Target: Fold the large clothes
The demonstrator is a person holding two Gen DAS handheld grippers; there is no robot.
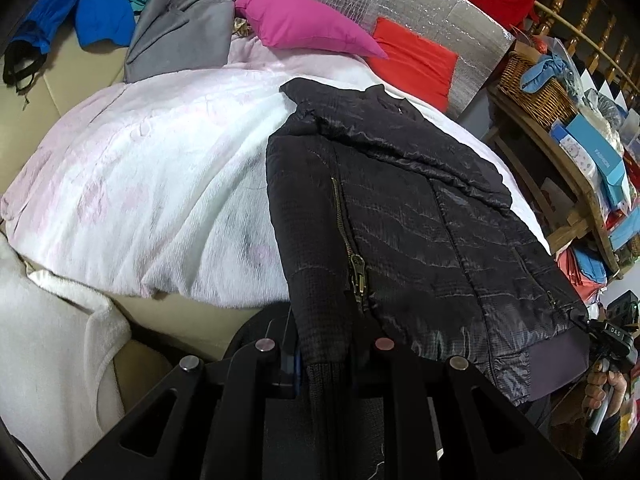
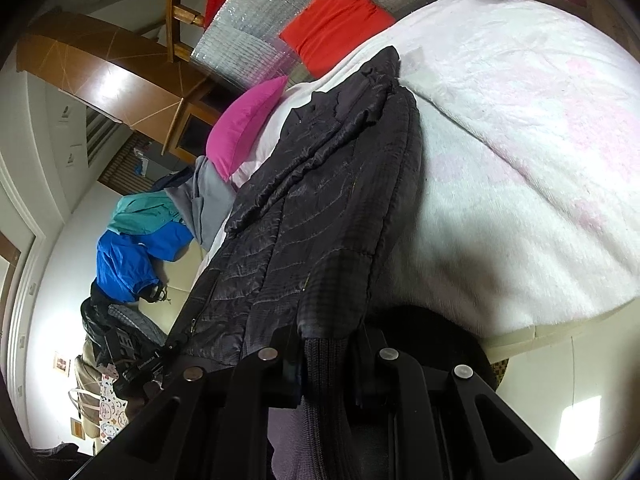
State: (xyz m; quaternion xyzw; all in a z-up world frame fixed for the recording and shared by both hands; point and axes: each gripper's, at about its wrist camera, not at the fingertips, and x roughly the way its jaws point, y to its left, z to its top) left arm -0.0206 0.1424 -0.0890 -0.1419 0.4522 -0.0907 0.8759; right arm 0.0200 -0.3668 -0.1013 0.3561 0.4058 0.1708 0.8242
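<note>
A black quilted jacket (image 1: 408,216) lies on a white and pink fleece blanket (image 1: 152,184) with its sleeves folded in across the front. My left gripper (image 1: 326,350) is shut on the jacket's ribbed hem at its left corner, beside a brass zipper (image 1: 354,264). In the right wrist view the same jacket (image 2: 304,216) stretches away over the blanket (image 2: 520,152), and my right gripper (image 2: 328,346) is shut on its ribbed hem at the other corner. The right gripper also shows in the left wrist view (image 1: 608,340), held in a hand at the jacket's far bottom corner.
A magenta pillow (image 1: 304,28) and a red cushion (image 1: 416,60) lie at the head of the bed. Grey (image 1: 180,36), blue (image 1: 80,12) and teal clothes are piled at the far left. A wooden shelf with a wicker basket (image 1: 536,84) and boxes stands to the right. A white garment (image 1: 48,344) lies near left.
</note>
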